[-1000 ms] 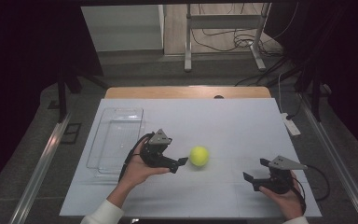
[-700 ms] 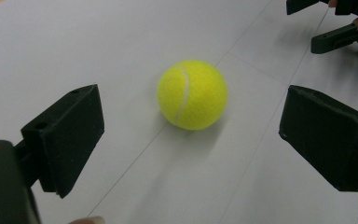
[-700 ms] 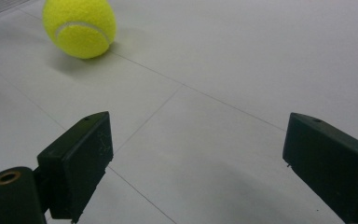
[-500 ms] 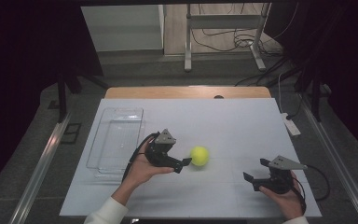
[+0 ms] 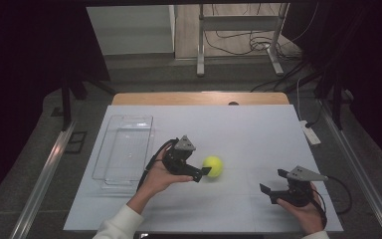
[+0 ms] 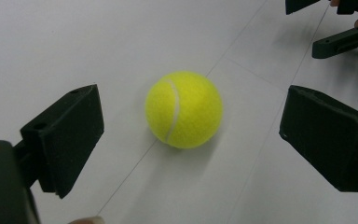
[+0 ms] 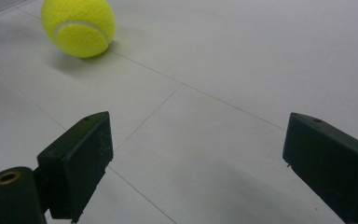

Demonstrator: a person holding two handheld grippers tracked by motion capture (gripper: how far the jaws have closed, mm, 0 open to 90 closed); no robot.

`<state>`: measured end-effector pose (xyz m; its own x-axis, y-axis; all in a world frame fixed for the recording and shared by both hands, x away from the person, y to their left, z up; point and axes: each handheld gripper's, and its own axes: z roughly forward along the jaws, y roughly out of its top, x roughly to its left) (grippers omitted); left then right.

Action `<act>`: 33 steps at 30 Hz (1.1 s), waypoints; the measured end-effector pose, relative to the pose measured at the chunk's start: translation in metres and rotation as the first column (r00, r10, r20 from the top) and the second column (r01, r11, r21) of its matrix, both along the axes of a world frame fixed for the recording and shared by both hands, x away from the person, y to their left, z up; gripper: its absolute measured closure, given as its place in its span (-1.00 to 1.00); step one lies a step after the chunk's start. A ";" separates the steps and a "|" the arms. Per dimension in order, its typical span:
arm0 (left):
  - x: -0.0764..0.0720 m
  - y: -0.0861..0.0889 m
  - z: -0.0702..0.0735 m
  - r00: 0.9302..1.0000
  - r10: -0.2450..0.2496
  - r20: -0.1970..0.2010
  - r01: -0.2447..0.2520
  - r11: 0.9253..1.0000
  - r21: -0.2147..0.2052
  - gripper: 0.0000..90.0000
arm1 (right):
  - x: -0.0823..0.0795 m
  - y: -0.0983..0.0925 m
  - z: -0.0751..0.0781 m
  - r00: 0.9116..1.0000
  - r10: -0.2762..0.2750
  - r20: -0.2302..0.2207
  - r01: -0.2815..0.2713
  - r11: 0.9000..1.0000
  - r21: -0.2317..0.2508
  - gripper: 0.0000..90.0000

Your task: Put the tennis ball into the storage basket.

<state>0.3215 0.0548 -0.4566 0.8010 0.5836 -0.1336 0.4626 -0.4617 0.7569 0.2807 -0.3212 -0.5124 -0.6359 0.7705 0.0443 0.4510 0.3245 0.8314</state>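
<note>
A yellow tennis ball rests on the white table near its middle. My left gripper is just left of the ball, jaws open and pointing at it. In the left gripper view the ball lies between and slightly beyond the two black jaws, touching neither. My right gripper is held near the front right of the table, open and with nothing in it. From the right gripper view the ball sits far off at the upper left, and the right gripper stands over bare table.
A clear plastic tray lies on the table left of my left hand. A white power strip sits at the table's right edge. The right gripper is at the top right corner of the left gripper view.
My left gripper has moved right, closing in on the ball. The ball and the right gripper have stayed put.
</note>
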 end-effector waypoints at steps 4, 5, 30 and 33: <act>0.003 -0.002 -0.001 1.000 0.004 -0.008 -0.004 1.000 0.005 -0.84 | 0.000 0.000 0.000 1.000 0.000 -0.001 0.000 1.000 0.000 -0.81; 0.004 -0.003 -0.001 1.000 0.006 -0.011 -0.006 1.000 0.004 -0.84 | 0.000 0.000 0.000 1.000 0.000 -0.001 0.000 1.000 0.000 -0.81; 0.025 -0.026 -0.014 0.996 -0.016 -0.088 0.023 0.997 0.078 -0.88 | 0.001 0.000 -0.001 1.000 -0.002 -0.001 0.002 1.000 -0.004 -0.81; 0.029 -0.030 -0.018 0.994 -0.017 -0.106 0.027 0.995 0.095 -0.89 | 0.001 0.000 -0.001 1.000 -0.002 -0.001 0.002 1.000 -0.004 -0.81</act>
